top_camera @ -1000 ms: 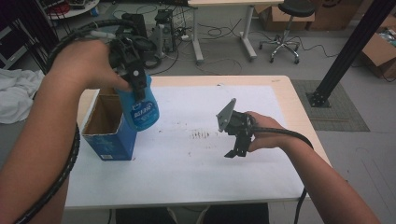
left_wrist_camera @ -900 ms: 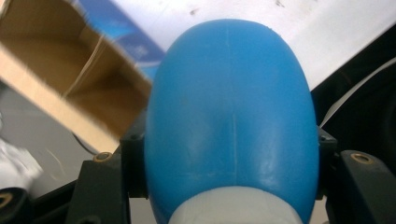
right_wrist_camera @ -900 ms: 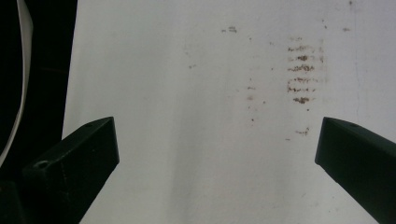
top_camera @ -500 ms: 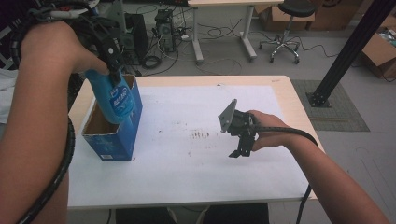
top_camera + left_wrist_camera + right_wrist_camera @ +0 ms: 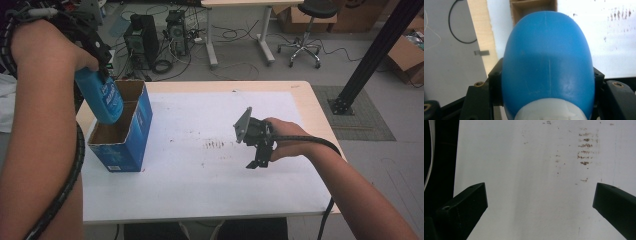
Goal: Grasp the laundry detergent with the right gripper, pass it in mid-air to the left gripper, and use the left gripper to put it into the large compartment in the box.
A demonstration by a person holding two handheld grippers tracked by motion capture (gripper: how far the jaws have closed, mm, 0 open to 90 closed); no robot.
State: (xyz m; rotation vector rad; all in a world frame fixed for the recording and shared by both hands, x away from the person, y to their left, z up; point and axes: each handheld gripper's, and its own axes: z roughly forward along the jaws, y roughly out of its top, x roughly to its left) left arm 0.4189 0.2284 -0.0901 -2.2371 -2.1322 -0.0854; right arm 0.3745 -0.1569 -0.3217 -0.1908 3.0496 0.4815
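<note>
Leftward and up the left gripper (image 5: 102,65) has carried its blue bottle (image 5: 101,96), jaws clamped on it above the open blue carton (image 5: 131,135) — lowering it in comes next; right gripper (image 5: 257,155) idles, jaws spread.

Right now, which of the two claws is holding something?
The left claw, raised over the open blue box, grips the blue bottle; the right claw is open and empty.
</note>
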